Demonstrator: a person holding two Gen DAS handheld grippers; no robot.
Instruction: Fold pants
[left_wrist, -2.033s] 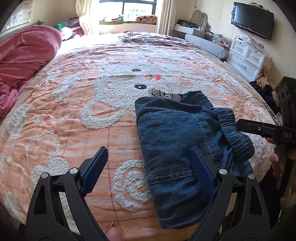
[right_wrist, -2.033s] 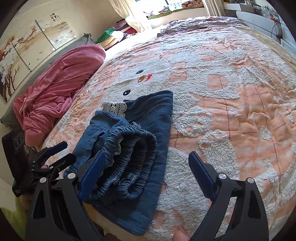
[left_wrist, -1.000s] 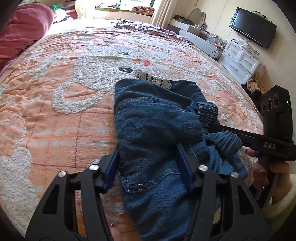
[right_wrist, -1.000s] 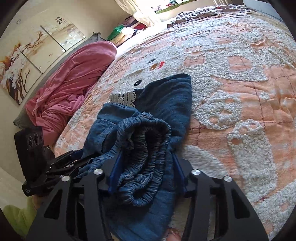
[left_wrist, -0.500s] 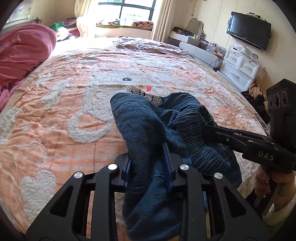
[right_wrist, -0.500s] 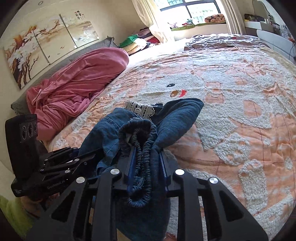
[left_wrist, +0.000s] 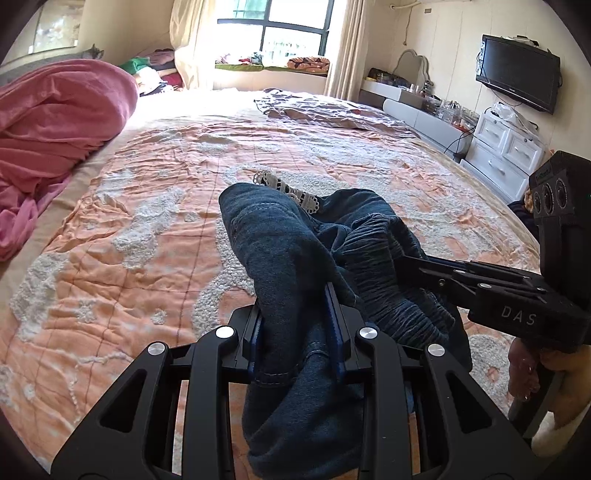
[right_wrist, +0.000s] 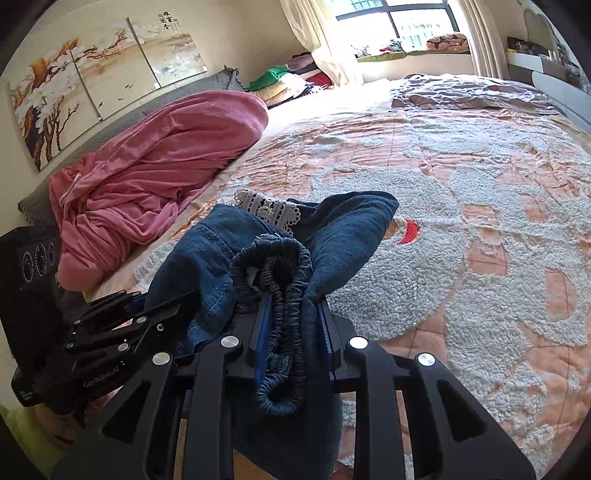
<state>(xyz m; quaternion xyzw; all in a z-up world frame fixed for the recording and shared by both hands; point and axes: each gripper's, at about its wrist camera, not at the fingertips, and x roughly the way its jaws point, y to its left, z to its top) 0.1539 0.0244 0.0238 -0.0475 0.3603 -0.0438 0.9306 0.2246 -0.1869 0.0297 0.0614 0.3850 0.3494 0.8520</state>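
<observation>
The folded dark blue denim pants (left_wrist: 288, 236) hang lifted above the orange bedspread (left_wrist: 147, 236), held by both grippers. My left gripper (left_wrist: 295, 310) is shut on the pants' denim edge near me. My right gripper (right_wrist: 291, 317) is shut on the gathered elastic waistband (right_wrist: 277, 266). A white lace trim (right_wrist: 266, 208) shows at the pants' far end. In the left wrist view the right gripper (left_wrist: 480, 284) reaches in from the right; in the right wrist view the left gripper (right_wrist: 110, 325) reaches in from the left.
A pink blanket (right_wrist: 155, 162) is heaped at the bed's left side. A grey quilt (left_wrist: 332, 110) lies at the far end. White drawers (left_wrist: 506, 151) and a wall TV (left_wrist: 517, 74) stand to the right of the bed.
Both grippers closed on the pants, left on the denim edge and right on the waistband, then lifted them off the bedspread; the pants now hang bunched between the two grippers.
</observation>
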